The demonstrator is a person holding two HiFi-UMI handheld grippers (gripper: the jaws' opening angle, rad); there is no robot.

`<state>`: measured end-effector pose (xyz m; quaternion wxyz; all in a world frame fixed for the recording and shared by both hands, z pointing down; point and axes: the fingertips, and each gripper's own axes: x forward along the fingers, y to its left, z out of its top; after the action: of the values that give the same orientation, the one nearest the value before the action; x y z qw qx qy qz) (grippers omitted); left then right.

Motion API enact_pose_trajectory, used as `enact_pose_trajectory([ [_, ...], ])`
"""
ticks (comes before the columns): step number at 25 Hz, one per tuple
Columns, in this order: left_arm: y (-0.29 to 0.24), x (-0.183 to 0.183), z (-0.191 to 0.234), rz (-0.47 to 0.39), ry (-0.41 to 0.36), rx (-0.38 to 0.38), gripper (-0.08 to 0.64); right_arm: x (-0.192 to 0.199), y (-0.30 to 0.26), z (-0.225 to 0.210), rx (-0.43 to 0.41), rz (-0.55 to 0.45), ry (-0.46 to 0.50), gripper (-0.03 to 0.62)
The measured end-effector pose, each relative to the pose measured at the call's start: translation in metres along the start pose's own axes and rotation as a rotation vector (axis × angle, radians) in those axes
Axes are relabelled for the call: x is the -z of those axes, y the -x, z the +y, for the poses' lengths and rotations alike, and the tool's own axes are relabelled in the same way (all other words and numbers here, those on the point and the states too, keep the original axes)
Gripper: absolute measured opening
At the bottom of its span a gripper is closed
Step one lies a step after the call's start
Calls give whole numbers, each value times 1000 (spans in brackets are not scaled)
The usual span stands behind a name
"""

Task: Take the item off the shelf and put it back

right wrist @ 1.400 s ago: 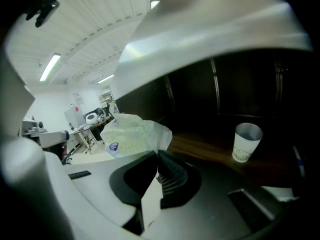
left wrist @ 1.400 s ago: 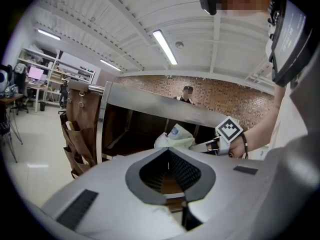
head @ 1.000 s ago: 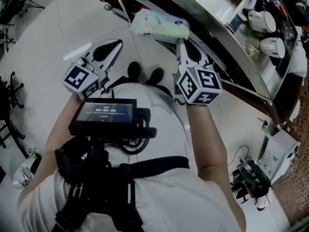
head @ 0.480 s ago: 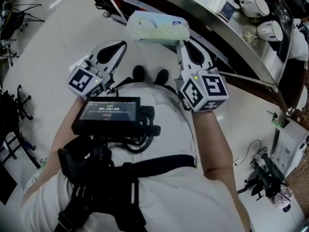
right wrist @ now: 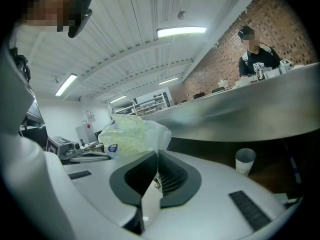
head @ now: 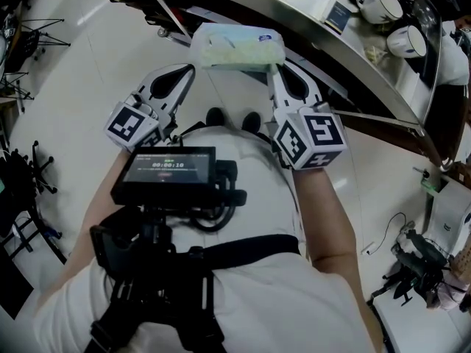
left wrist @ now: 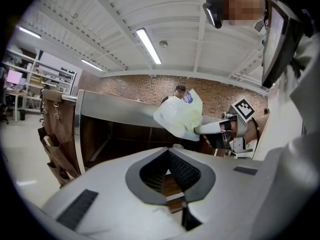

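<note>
A clear plastic bag of pale green stuff (head: 237, 46) hangs in the air in front of the steel shelf (head: 346, 50). My right gripper (head: 274, 68) is shut on the bag's right edge, and the thin film is pinched between its tips. From the right gripper view, the bag (right wrist: 131, 136) bulges just beyond the closed right gripper (right wrist: 156, 154). My left gripper (head: 190, 68) is raised beside the bag's left end, its tips together with nothing between them. The left gripper view shows the bag (left wrist: 180, 115) held out by the right gripper (left wrist: 200, 130), past the closed left gripper (left wrist: 170, 151).
White cups (head: 383, 6) stand on the shelf at the upper right. Under the shelf stands a paper cup (right wrist: 245, 161). A person (right wrist: 257, 59) stands behind the counter. Brown bags (left wrist: 55, 134) hang at the shelf's left end. Gear lies on the floor at the right (head: 419, 271).
The bag has shifted a little left and lies more level, closer to the left gripper's tips. Both grippers keep the same jaw state.
</note>
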<state>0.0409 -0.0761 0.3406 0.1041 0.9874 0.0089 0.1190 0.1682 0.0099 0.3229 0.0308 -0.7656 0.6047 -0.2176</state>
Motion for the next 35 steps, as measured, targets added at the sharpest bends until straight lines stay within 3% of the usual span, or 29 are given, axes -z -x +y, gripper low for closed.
enact_pose_trajectory([
  [35,2,-5,15,-35,35,-40,9,-1,-1,1,-1,21,6,12],
])
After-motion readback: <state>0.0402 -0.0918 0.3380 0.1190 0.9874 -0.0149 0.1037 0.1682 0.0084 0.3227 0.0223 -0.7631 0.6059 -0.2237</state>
